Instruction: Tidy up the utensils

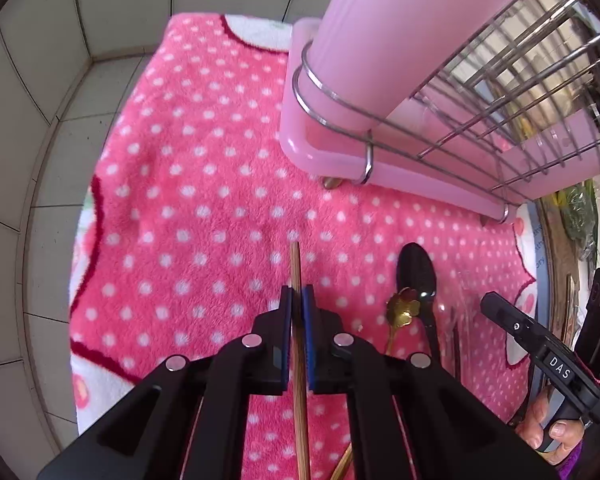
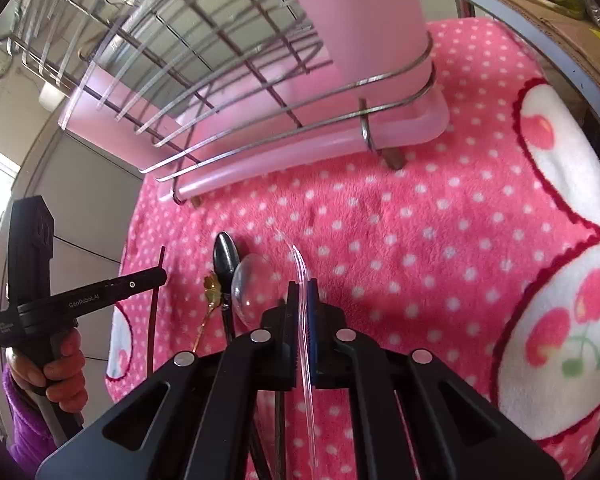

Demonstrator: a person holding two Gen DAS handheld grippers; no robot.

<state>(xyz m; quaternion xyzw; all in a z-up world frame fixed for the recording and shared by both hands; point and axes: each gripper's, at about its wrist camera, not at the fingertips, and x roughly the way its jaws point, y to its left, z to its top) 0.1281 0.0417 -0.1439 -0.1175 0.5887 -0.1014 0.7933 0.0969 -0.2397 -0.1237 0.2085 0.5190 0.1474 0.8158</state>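
My left gripper (image 1: 297,300) is shut on a wooden chopstick (image 1: 296,268), held above the pink dotted towel (image 1: 204,184). My right gripper (image 2: 302,292) is shut on a clear plastic utensil (image 2: 300,268), its tip pointing forward. On the towel lie a black spoon (image 1: 417,276), a small gold flower spoon (image 1: 402,308) and a clear plastic spoon (image 2: 256,288). The black spoon (image 2: 226,256) and gold spoon (image 2: 212,286) also show in the right wrist view. A pink utensil cup (image 1: 384,36) stands in the wire dish rack (image 1: 500,92) ahead.
The rack sits in a pink drip tray (image 1: 320,152) on the towel. White tiled wall (image 1: 40,80) lies to the left. A cardboard box (image 2: 540,4) with items sits at the right. The left gripper's body (image 2: 80,296) and hand show in the right wrist view.
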